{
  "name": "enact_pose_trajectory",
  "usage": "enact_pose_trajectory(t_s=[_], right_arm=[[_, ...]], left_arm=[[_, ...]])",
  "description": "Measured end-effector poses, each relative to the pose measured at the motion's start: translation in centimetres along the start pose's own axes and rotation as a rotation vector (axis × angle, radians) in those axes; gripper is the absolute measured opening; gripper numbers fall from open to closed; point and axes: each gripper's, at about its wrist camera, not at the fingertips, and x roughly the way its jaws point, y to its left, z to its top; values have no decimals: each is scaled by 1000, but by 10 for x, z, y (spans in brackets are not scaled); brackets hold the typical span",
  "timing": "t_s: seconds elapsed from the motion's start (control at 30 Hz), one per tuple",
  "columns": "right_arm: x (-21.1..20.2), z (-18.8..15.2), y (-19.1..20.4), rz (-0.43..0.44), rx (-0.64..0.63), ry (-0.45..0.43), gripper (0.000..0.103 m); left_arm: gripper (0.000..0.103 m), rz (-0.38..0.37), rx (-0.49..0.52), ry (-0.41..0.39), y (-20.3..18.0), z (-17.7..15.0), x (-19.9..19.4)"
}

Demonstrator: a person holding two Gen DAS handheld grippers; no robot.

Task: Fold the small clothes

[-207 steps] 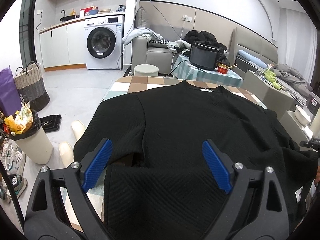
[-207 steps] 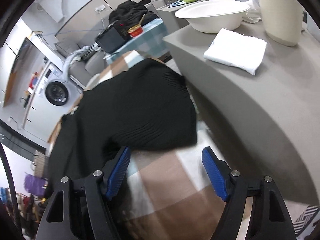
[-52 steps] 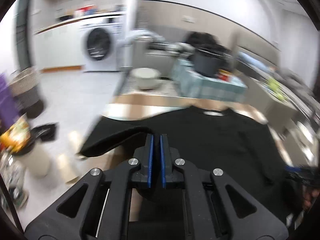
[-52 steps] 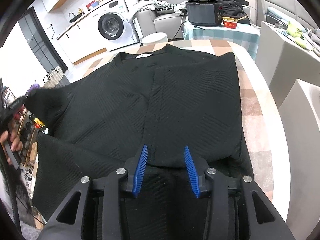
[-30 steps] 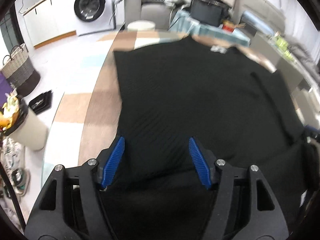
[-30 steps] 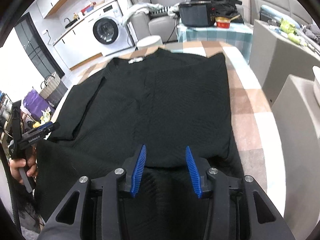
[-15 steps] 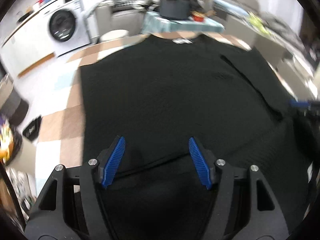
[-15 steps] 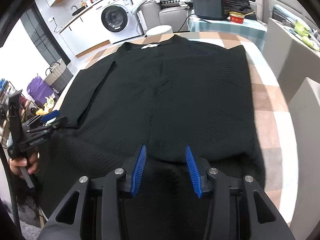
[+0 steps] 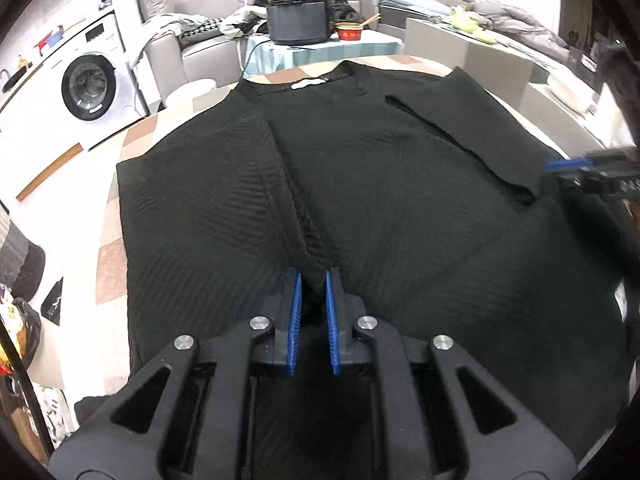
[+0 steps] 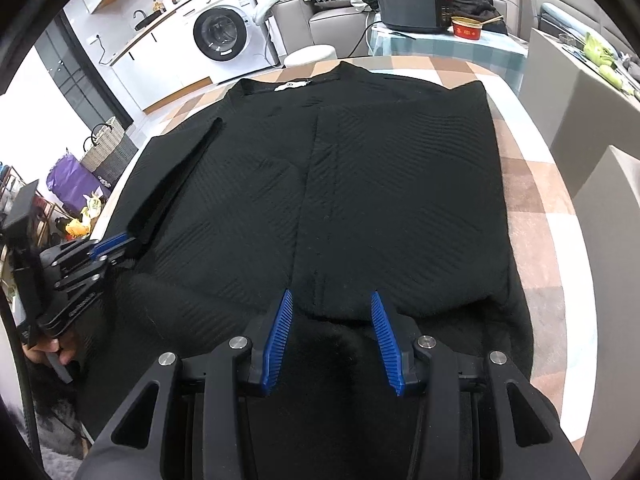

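Note:
A black sweater (image 9: 400,200) lies flat on the checked table (image 10: 532,200), collar at the far end, both sleeves folded inward. My left gripper (image 9: 311,292) is shut on a ridge of the sweater at its near left part. In the right wrist view the left gripper (image 10: 114,246) sits at the end of the folded left sleeve. My right gripper (image 10: 332,336) is over the near hem, its pads partly apart with a thick bunch of black cloth filling the gap. From the left wrist camera the right gripper (image 9: 560,165) is blurred at the right edge.
A washing machine (image 9: 86,80) and sofa stand beyond the table. A black cooker (image 9: 298,20) and red bowl sit on a small side table. A grey counter (image 10: 580,92) runs along the right. A woven basket (image 10: 106,146) stands on the floor at left. A hand (image 10: 48,350) grips the left handle.
The left gripper's jaws went from wide apart to shut on the sweater, and it slid across and rolled. The right gripper kept its place and opening.

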Motion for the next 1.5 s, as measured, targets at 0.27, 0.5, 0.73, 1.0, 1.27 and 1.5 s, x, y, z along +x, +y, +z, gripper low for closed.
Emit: enact_pose_trajectory(t_s=[0.27,0.5,0.73,1.0,1.27,1.5], right_arm=[[-6,7,-7,-6,9,-27,43],[-23,17,-66,-104,135,-68,43],[9,25,-83,-110,142,-7,43],[20,25,-69,-72,53,-18,7],[34,45,-66,-107,70,-54,1],[7,46,-77,-120,133,-95,44]], left_arm=[[41,-66,-129,34,25,-7,-5],[64,23,-315,-32,88,-3,-25],[64,66,-447,116,134,-7,10],[13,34,-392,94,123,-2,18],[12,56,-396,81,127,12,32],[12,53,-403,75,128,14,35]])
